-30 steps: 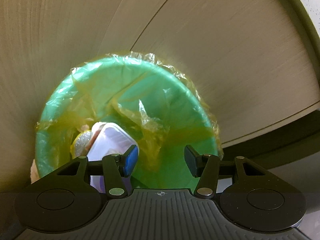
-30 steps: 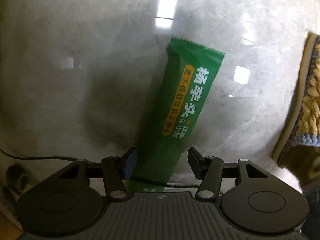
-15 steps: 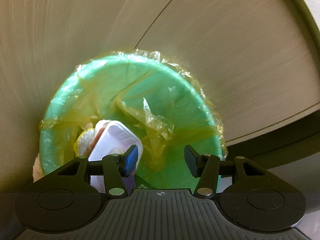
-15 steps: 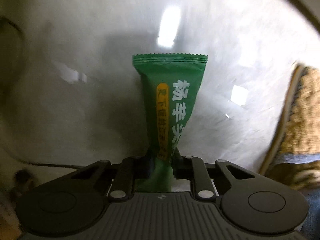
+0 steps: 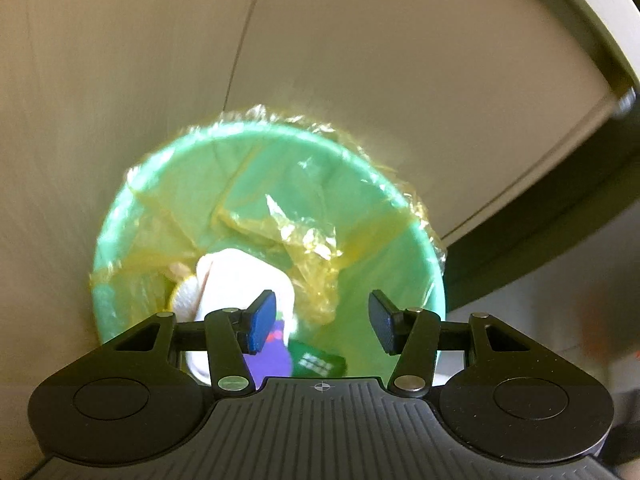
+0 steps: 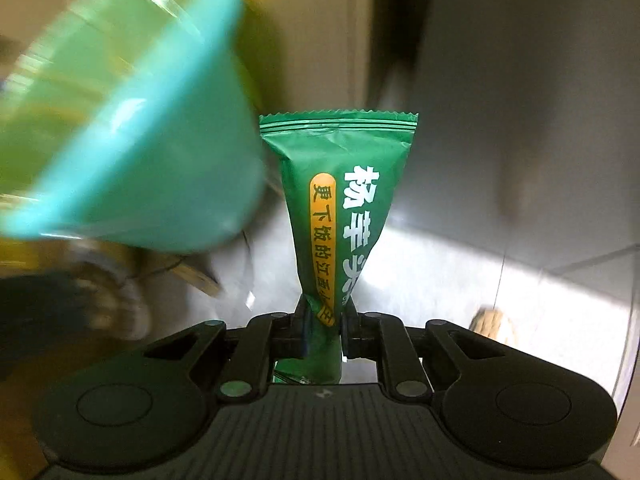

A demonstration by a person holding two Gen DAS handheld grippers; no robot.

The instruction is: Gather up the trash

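One end only of the green snack wrapper [image 6: 344,216] is pinched in the right gripper [image 6: 323,326], whose jaws have just closed on it. With the green bin [image 6: 132,140] at upper left, the wrapper could slip out short of it. Left gripper [image 5: 322,318] hangs wide open and empty over the lined bin [image 5: 384,200].

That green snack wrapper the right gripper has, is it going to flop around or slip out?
The green wrapper is pinched at one end in the right gripper yet stands straight out, so it is probably fairly stiff and light. Its film looks glossy, so it may slip.
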